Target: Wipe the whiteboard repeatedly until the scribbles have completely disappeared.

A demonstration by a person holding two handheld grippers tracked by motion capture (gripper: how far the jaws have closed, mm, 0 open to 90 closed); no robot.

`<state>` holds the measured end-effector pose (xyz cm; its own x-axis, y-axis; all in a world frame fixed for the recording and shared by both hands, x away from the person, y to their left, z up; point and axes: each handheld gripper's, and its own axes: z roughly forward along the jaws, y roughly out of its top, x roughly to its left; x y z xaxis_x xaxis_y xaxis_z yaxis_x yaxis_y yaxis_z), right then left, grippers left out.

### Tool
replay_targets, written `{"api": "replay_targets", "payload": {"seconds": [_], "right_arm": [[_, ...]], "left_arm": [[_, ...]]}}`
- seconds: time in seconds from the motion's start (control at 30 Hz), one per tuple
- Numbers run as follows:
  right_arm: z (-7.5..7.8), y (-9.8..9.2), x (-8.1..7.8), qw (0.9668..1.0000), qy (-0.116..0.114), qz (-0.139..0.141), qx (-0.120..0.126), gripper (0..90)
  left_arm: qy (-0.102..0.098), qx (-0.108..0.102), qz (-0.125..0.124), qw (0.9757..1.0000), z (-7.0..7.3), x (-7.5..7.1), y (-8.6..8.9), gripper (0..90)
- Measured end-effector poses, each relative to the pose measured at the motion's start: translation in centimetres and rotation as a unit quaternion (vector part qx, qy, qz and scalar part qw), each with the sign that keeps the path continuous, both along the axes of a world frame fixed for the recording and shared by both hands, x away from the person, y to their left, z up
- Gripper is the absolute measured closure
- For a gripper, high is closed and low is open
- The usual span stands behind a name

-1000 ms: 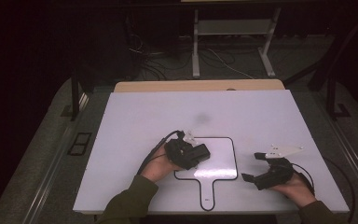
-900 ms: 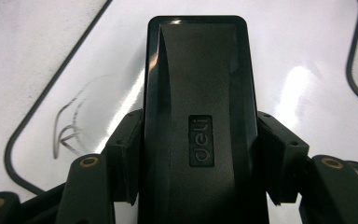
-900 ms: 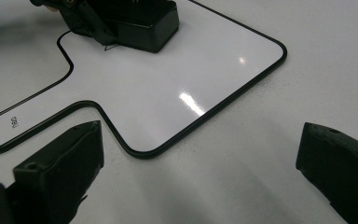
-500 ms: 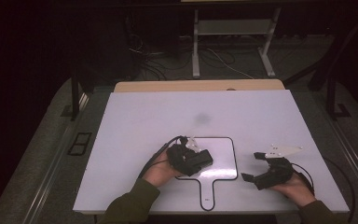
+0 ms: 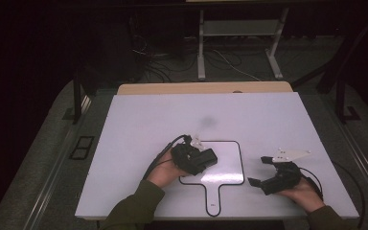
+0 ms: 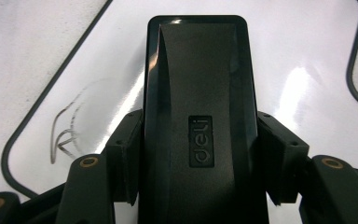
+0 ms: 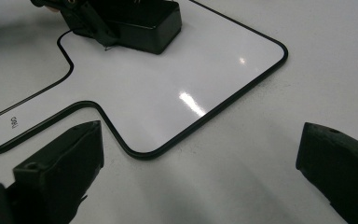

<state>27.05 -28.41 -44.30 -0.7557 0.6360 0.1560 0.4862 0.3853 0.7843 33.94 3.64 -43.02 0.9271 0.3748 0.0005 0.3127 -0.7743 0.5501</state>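
We see the left gripper clamped on a black eraser, which rests on the small whiteboard near the table's front edge. The right gripper sits beside the board toward the front right corner, its jaws wide apart on nothing.

The left gripper's jaws clamp a black eraser over a whiteboard with faint marks.
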Motion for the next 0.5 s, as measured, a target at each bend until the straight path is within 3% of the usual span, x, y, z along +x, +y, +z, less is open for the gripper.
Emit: {"api": "replay_targets", "payload": {"seconds": [0.1, 0.23, 0.37, 0.5], "right_arm": [[0.01, -0.01, 0.02, 1.0000, 0.000, -0.001, 0.001, 0.0], [0.02, -0.03, -0.02, 1.0000, -0.001, 0.001, 0.001, 0.0], [0.03, -0.04, -0.01, 1.0000, 0.000, 0.001, 0.001, 0.0], [0.03, -0.03, -0.02, 1.0000, -0.001, 0.001, 0.001, 0.0]], "left_arm": [[0.009, -0.011, 0.006, 0.9999, -0.04, 0.12, 0.09, 39.4], [0.004, -0.008, -0.003, 1.0000, -0.02, 0.04, 0.07, 38.8], [0.006, -0.024, -0.002, 0.9997, 0.24, -0.11, 0.17, 36.6], [0.005, -0.017, -0.007, 0.9998, 0.49, -0.14, 0.34, 39.4]]}}
